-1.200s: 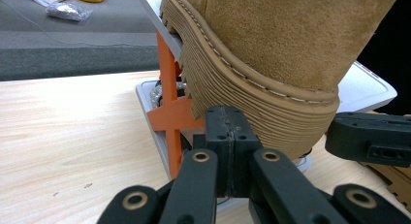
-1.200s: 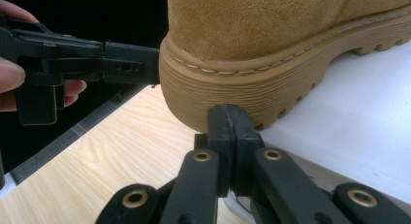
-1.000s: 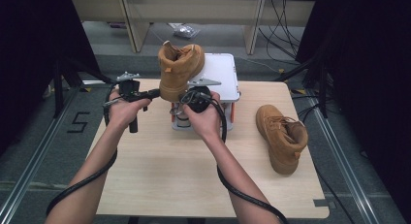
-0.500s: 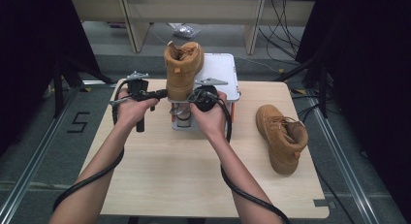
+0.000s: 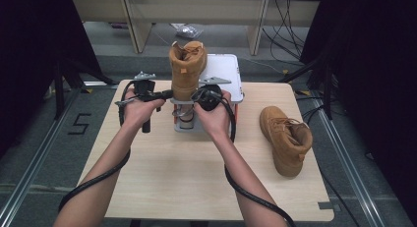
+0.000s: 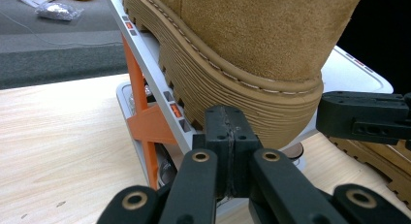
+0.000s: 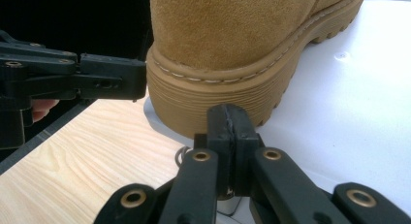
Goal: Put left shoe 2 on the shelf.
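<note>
High view: left claw (image 5: 166,94) and right claw (image 5: 194,95), both fully closed and empty, flank the boot (image 5: 187,70) heel.

— We see one boot (image 5: 187,70) on the sloped stand (image 5: 223,72), at the table's (image 5: 167,178) far edge.
— And the other boot (image 5: 285,138) (on its side) lies right of it.

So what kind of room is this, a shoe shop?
Probably not a shop; more likely a lab or recording room. A bare wooden table stands between dark curtains, loose cables trail on the floor, and a boot sits on a slanted white stand.
</note>
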Demonstrator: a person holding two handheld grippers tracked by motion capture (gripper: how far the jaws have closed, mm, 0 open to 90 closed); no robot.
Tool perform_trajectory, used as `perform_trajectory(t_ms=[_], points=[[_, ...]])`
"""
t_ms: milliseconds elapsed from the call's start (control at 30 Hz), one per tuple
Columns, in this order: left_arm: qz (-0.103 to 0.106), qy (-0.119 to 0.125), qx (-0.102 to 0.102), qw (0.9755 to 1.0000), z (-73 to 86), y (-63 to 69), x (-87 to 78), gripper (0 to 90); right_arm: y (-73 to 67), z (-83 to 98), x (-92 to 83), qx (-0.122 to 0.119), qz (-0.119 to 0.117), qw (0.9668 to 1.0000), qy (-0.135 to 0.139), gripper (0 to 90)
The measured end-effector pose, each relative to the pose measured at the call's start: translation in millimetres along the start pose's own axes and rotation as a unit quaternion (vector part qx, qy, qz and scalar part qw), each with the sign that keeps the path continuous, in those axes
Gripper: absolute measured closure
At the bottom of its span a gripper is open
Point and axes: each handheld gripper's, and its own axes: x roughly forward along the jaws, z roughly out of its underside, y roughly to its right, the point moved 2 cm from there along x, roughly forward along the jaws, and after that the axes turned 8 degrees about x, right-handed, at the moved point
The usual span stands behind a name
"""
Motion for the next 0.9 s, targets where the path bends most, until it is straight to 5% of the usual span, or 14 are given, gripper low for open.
perform_trajectory(t_ms=[267,433,567,900], points=[[-0.011,0.030,0.028,0.9991,0.6,0.9,-21.3,82.6,14.7,1.3,-14.5,0.001,0.012,0.9999,-0.003,78.4],[-0.013,0.045,0.024,0.9986,8.8,1.3,-37.7,76.0,30.0,4.1,-33.6,0.017,0.025,0.9995,0.004,71.3],[-0.013,0.058,0.026,0.9979,20.4,2.4,-47.1,70.6,46.9,5.4,-51.5,0.007,0.035,0.9993,0.006,65.4],[-0.026,0.058,0.022,0.9977,47.0,0.4,-49.3,60.4,87.2,16.7,-82.7,0.026,0.057,0.9980,-0.008,54.8]])
